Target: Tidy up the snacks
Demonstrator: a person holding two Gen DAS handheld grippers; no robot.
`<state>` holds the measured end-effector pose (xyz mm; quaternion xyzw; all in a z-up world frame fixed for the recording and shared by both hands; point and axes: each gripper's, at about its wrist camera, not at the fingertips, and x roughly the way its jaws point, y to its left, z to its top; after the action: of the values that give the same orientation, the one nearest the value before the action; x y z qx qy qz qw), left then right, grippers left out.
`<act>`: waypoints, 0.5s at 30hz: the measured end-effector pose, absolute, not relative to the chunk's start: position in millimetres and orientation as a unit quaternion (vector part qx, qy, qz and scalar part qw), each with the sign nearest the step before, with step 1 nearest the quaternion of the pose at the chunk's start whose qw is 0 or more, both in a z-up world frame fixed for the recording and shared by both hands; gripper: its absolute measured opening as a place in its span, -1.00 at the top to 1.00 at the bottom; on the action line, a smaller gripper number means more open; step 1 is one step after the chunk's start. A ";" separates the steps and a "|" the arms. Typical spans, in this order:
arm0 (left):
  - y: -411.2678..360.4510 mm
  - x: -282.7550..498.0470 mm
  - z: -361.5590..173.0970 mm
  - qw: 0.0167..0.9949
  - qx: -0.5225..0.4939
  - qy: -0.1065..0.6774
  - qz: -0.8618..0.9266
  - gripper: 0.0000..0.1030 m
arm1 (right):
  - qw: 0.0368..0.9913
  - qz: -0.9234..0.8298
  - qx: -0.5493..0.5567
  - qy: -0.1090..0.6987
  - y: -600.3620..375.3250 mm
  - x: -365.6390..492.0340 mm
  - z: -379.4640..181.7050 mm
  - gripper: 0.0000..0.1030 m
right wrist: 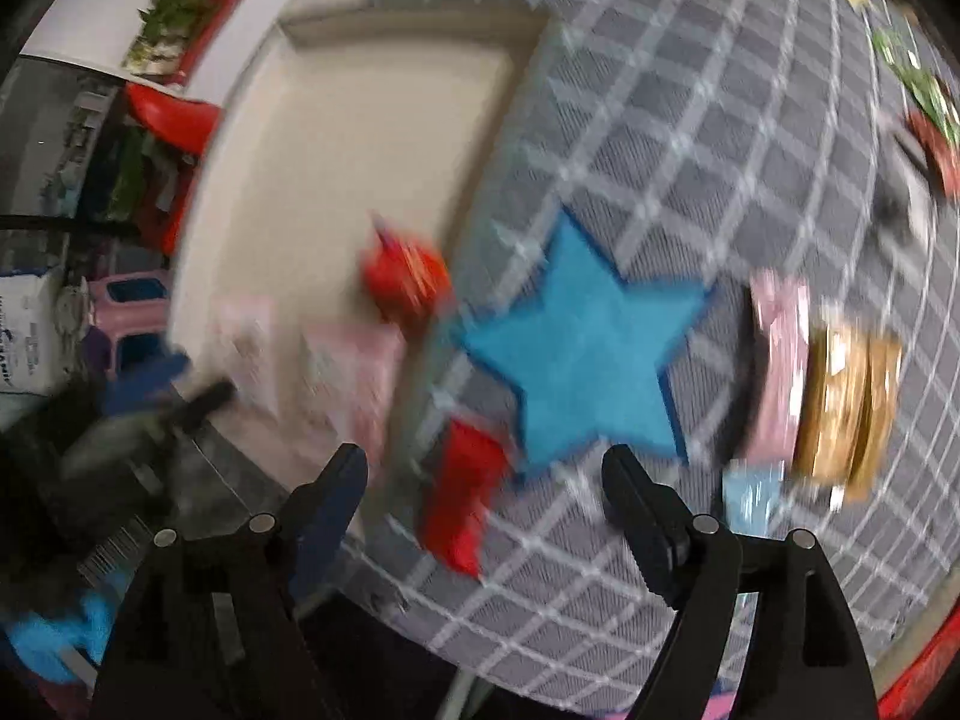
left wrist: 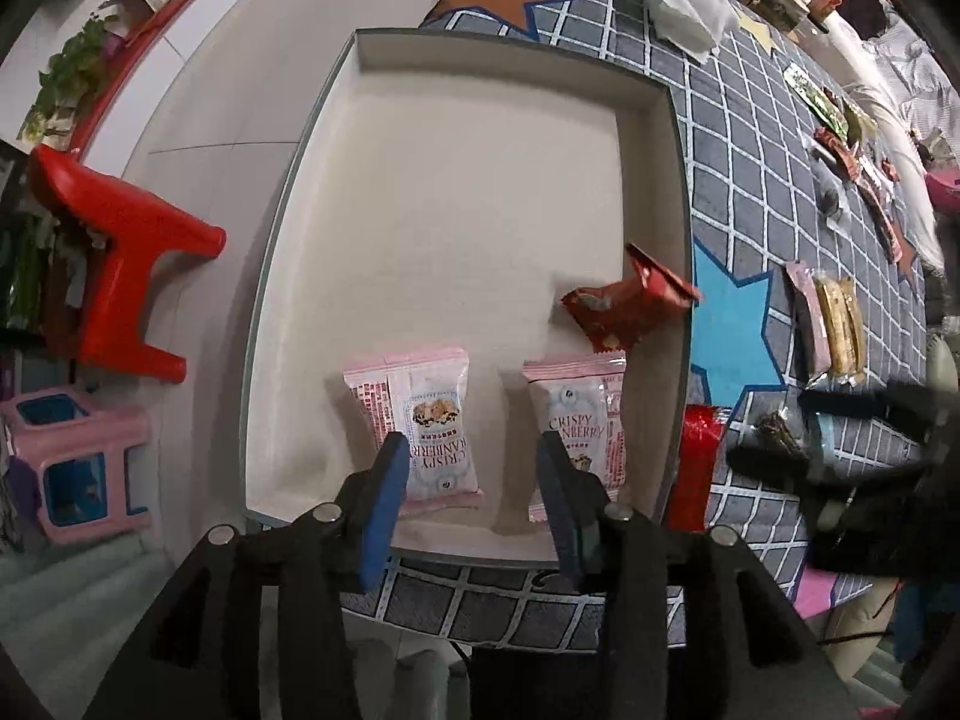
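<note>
A shallow cream cardboard tray (left wrist: 456, 192) lies on a grey grid-patterned rug with stars (left wrist: 750, 138). Inside it, two pink-and-white cranberry crisp packets (left wrist: 420, 426) lie side by side at the near wall, and a red foil snack packet (left wrist: 630, 300) rests against the right wall behind them. Just outside that wall, on the rug, lies another red wrapper (left wrist: 696, 468); further right are clear-wrapped biscuit packs (left wrist: 831, 324).

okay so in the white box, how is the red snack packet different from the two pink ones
The red packet is crumpled and tilted near the white box wall; the two pink packets lie flat, side by side. The red packet looks smaller. The pink ones read "Crispy Cranberry"; the red one's print is unreadable. All are sealed snacks inside the box.
</note>
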<state>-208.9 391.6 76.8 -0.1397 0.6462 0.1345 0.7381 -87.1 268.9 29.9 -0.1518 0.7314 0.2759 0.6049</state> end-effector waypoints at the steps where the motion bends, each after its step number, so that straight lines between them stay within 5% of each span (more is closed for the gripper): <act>1: 391.1 -209.2 75.6 0.737 -0.138 0.648 0.134 0.01 | 0.600 0.269 -0.158 0.737 265.1 -92.0 22.9 -0.59; 8: 389.4 -213.1 73.1 0.732 -0.125 0.657 0.127 -0.06 | 0.589 0.251 -0.162 0.751 266.7 -109.4 -5.9 -0.41; 10: 389.1 -215.9 72.8 0.732 -0.122 0.659 0.126 -0.09 | 0.588 0.246 -0.158 0.754 273.1 -109.9 -10.2 -0.23; 15: 385.3 -220.5 69.9 0.730 -0.105 0.664 0.125 -0.14 | 0.603 0.241 -0.190 0.737 298.8 -112.1 -7.3 -0.22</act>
<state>-220.5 385.3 69.9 -0.1047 0.6640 0.1253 0.7297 -112.1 298.8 -7.3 -0.1900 0.7369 0.2405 0.6025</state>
